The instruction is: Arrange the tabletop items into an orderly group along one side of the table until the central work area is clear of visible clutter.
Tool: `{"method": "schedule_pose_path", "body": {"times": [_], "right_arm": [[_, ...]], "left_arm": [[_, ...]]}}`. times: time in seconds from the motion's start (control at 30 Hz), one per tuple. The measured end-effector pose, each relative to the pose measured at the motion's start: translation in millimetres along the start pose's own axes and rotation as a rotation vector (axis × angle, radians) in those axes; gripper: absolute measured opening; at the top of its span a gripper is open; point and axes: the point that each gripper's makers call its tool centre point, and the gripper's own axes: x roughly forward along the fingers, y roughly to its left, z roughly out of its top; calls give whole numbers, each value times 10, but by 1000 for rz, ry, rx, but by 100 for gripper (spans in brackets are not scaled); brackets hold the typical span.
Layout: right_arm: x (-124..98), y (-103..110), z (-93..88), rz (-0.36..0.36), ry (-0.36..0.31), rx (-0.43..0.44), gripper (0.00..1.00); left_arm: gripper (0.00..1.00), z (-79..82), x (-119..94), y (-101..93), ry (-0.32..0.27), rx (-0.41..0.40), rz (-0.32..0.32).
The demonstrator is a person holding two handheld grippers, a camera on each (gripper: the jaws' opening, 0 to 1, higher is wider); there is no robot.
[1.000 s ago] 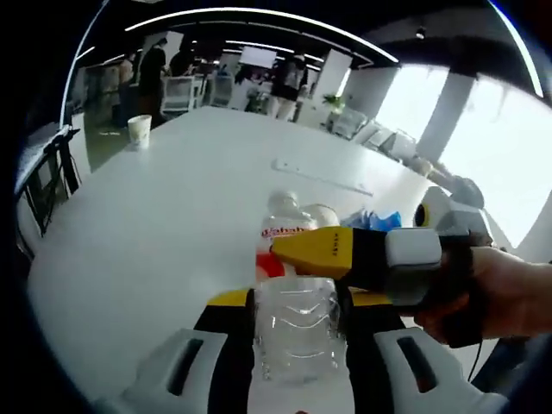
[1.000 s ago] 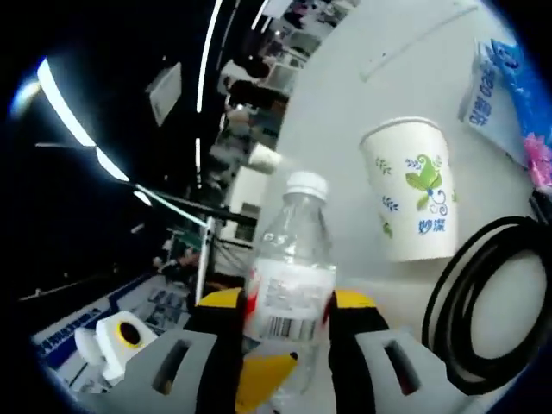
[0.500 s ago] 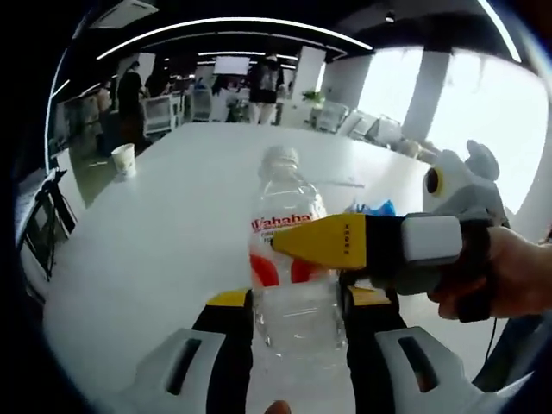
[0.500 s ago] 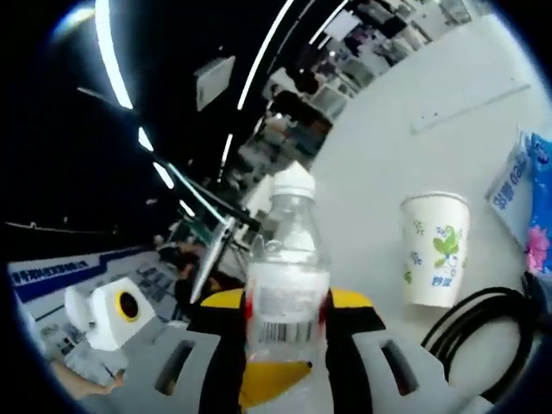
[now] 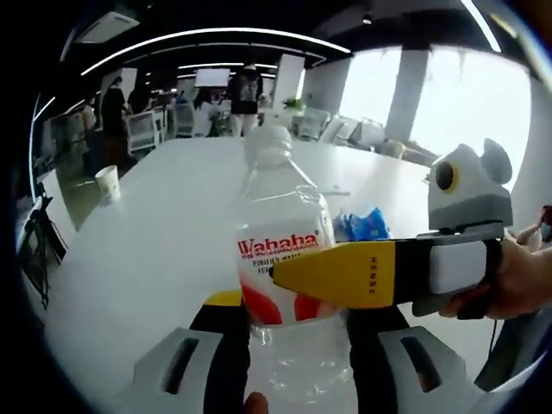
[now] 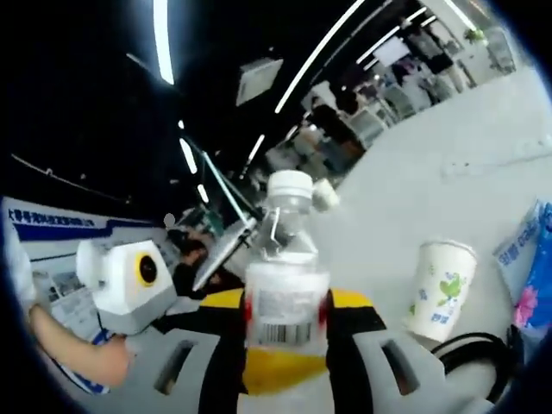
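White table in an office: both grippers, left and right, clamp one water bottle lifted above it. Mid-carry, I judge; next, set it beside the paper cup and release.

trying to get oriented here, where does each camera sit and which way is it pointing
Left gripper view: rides the left gripper, looking across the white table toward bright windows; the right gripper and the person's hand enter from the right.
Right gripper view: rides the right gripper, tilted toward ceiling lights; paper cup at right.
Shared: the water bottle, between both pairs of jaws.
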Motion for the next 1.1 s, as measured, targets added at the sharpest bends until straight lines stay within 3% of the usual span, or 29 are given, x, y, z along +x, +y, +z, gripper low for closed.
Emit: {"method": "schedule_pose_path", "body": {"times": [0.13, 0.23, 0.3, 0.37, 0.43, 0.63, 0.83, 1.1], "right_arm": [[2, 54, 58, 18, -4, -25, 35], [5, 91, 120, 30, -17, 3, 36], [5, 98, 136, 25, -18, -57, 37], [0, 133, 244, 23, -54, -50, 42], [9, 178, 373, 34, -89, -53, 49], [36, 174, 629, 32, -111, -76, 47], [42, 197, 685, 33, -106, -91, 44], [78, 174, 623, 19, -47, -107, 20]], "left_arm": [[35, 52, -37, 21, -31, 0, 18], [34, 76, -53, 27, -47, 10, 27], [34, 89, -58, 28, -56, 4, 26], [34, 41, -60, 4, -41, 53, 27], [35, -5, -74, -19, -40, 50, 25], [35, -61, -94, -50, -41, 51, 16], [35, -13, -94, -46, -56, 56, 11], [36, -8, -88, -48, -70, 57, -4]]}}
